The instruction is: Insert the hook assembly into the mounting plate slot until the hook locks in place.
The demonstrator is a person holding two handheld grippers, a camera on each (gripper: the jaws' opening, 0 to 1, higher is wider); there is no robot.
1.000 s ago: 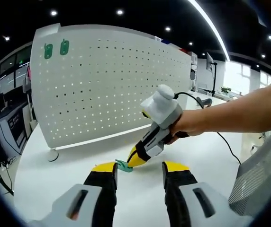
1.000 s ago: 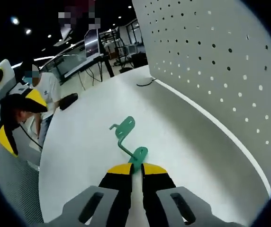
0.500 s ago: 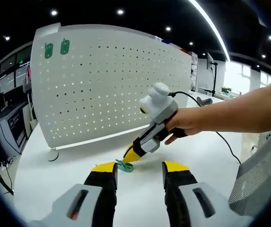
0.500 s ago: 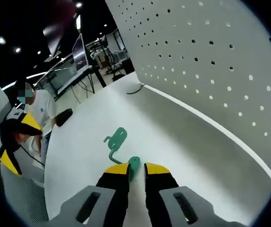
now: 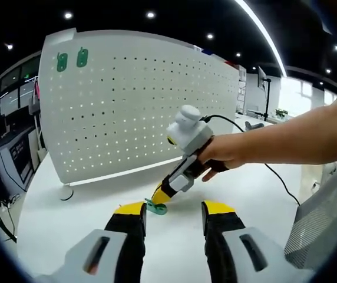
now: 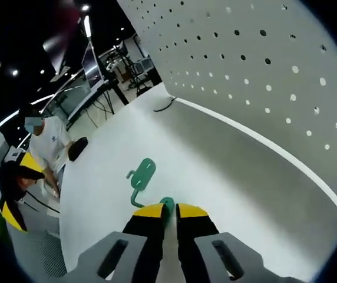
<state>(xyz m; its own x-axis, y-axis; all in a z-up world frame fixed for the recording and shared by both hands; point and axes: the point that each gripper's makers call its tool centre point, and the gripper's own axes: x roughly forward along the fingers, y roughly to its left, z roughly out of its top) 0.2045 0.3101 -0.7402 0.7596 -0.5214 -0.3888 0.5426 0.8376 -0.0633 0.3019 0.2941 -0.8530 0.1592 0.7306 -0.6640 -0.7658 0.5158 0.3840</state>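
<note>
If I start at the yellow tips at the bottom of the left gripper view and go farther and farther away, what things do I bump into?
Left gripper → green hook on the white table, pinched by the right gripper → hand holding that gripper → white pegboard → two green plates hung high on it.

The green hook (image 6: 141,177) looks like smooth painted metal or plastic with a slight sheen; which one cannot be told. The white pegboard (image 5: 133,100) at twelve o'clock has a matt, evenly perforated face. The tabletop (image 6: 215,171) is smooth, matt white. The right gripper (image 6: 164,211) has glossy yellow tips on matt black plastic jaws and a pale grey plastic body.
</note>
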